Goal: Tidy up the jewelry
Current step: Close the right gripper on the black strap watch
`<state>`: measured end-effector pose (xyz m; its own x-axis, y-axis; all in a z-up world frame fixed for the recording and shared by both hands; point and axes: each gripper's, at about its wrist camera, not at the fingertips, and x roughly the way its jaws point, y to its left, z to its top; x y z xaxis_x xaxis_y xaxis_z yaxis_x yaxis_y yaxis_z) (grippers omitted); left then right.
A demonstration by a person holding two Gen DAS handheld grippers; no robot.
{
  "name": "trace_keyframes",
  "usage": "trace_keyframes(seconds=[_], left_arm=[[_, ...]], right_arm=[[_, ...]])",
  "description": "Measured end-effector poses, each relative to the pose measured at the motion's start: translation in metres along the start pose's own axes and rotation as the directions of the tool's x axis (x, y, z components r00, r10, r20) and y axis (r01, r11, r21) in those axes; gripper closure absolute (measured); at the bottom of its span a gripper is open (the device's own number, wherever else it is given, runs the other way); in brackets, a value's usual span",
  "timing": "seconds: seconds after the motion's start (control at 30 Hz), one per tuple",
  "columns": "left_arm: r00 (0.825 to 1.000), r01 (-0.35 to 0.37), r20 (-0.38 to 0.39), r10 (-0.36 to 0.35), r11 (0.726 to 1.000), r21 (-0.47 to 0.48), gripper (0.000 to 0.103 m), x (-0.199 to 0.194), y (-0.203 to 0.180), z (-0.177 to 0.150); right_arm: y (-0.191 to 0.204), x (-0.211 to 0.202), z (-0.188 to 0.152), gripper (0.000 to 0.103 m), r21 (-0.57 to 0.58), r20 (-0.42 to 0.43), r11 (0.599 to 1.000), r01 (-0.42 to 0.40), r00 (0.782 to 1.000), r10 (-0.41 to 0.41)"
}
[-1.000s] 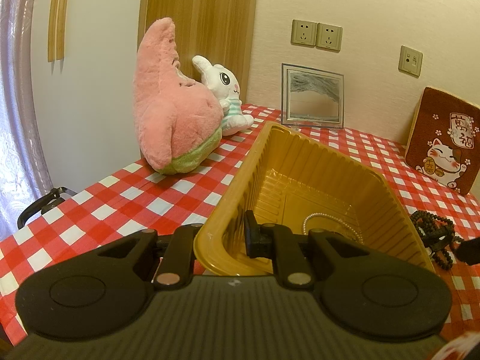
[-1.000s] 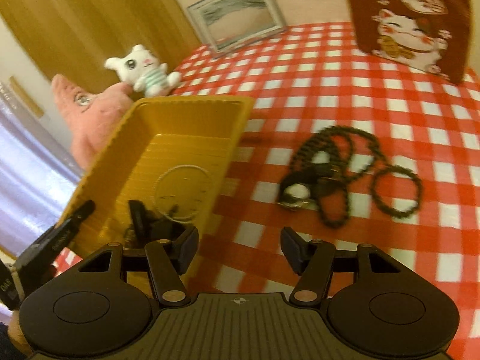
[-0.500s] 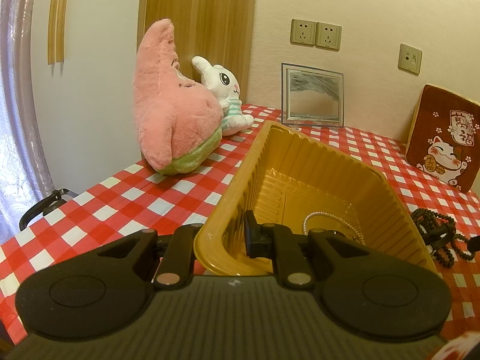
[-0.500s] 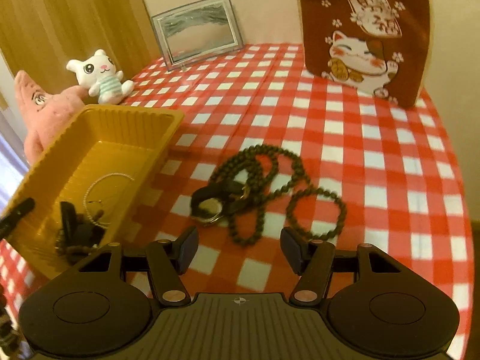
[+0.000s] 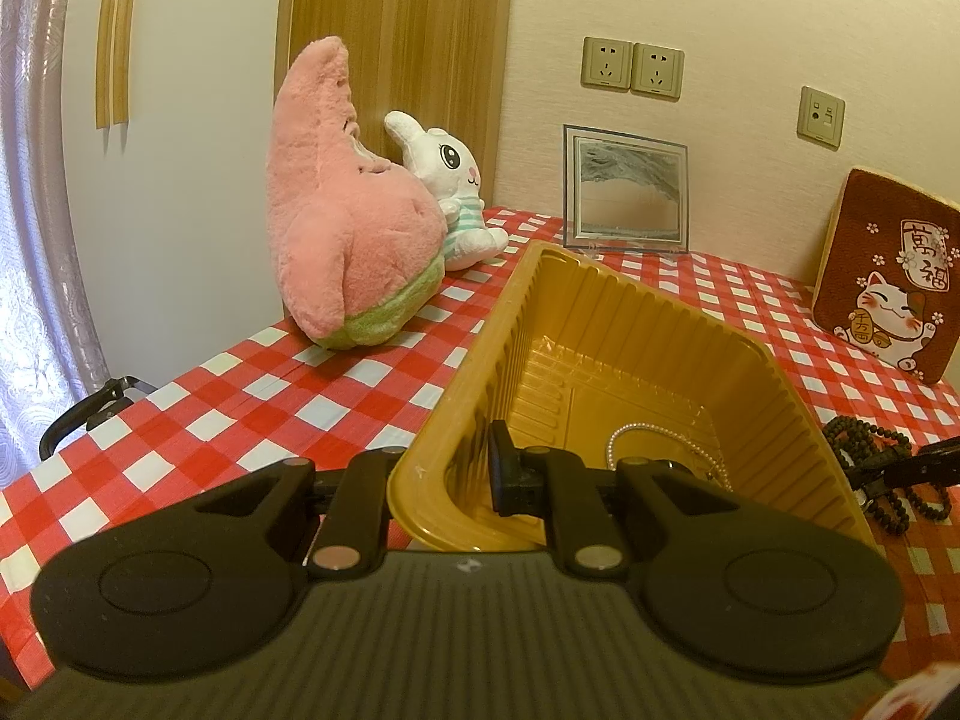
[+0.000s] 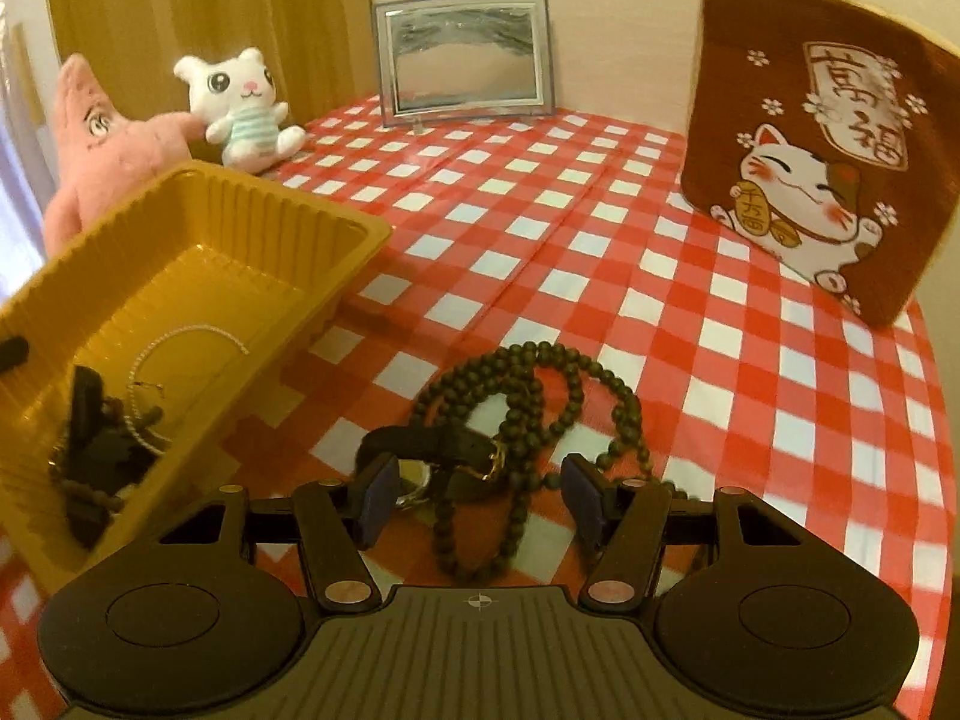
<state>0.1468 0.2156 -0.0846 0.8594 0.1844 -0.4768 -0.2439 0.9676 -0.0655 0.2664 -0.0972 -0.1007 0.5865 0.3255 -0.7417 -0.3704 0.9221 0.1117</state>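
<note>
The tray [image 5: 654,324] wall is gripped by the left tongs [image 5: 444,468]. The right tongs [image 6: 480,495] are held open over the beads [image 6: 528,396] and watch [image 6: 444,450], which lie on the worktop [image 6: 600,228] beside the tray.

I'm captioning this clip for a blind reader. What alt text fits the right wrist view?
The open right gripper hovers over a dark bead necklace tangled with a black-strapped watch on a red-checked tablecloth. At left, a yellow plastic tray holds a pearl strand; plush toys and a lucky-cat cushion stand behind.

Cream wall [image 5: 690,12], wooden door [image 5: 396,48]
</note>
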Motion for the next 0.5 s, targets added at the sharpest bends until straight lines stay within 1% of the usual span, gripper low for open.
trace_keyframes(seconds=[0.07, 0.1, 0.13, 0.17, 0.2, 0.23, 0.27, 0.33, 0.4, 0.5], left_arm=[[1.000, 0.001, -0.001, -0.001, 1.000, 0.001, 0.090, 0.000, 0.001, 0.000], [1.000, 0.001, -0.001, -0.001, 1.000, 0.000, 0.090, 0.000, 0.000, 0.000], [1.000, 0.000, -0.002, 0.000, 1.000, 0.000, 0.090, 0.000, 0.000, 0.000], [1.000, 0.000, -0.002, 0.000, 1.000, 0.000, 0.090, 0.000, 0.000, 0.000], [1.000, 0.000, -0.001, 0.000, 1.000, 0.000, 0.090, 0.000, 0.000, -0.001], [1.000, 0.000, -0.002, 0.000, 1.000, 0.000, 0.090, 0.000, 0.000, -0.001], [1.000, 0.000, -0.002, 0.000, 1.000, -0.002, 0.090, 0.000, 0.001, -0.001], [1.000, 0.000, -0.003, 0.000, 1.000, -0.001, 0.090, 0.000, 0.000, -0.001], [1.000, 0.001, -0.003, -0.001, 1.000, -0.001, 0.090, 0.000, 0.000, -0.001], [1.000, 0.001, -0.005, -0.001, 1.000, 0.001, 0.090, 0.000, 0.001, -0.002]], right_arm=[[0.000, 0.004, -0.001, 0.043, -0.030, 0.012, 0.999, -0.013, 1.000, 0.014], [0.001, 0.005, -0.002, 0.050, -0.049, 0.016, 0.999, -0.020, 1.000, 0.021], [0.003, 0.005, -0.003, 0.063, -0.076, 0.019, 0.997, -0.028, 0.999, 0.030], [0.006, 0.005, -0.005, 0.066, -0.099, 0.016, 0.994, -0.038, 0.999, 0.040], [0.008, 0.005, -0.007, 0.073, -0.116, 0.016, 0.993, -0.036, 0.999, 0.038], [0.011, 0.004, -0.010, 0.082, -0.134, 0.022, 0.991, -0.030, 0.999, 0.033], [0.013, 0.002, -0.012, 0.085, -0.143, 0.028, 0.989, -0.025, 0.999, 0.029], [0.016, -0.001, -0.016, 0.086, -0.137, 0.030, 0.990, -0.027, 0.999, 0.031], [0.018, -0.007, -0.021, 0.088, -0.124, 0.028, 0.991, -0.041, 0.999, 0.045], [0.022, -0.015, -0.028, 0.088, -0.099, 0.008, 0.992, -0.072, 0.997, 0.074]])
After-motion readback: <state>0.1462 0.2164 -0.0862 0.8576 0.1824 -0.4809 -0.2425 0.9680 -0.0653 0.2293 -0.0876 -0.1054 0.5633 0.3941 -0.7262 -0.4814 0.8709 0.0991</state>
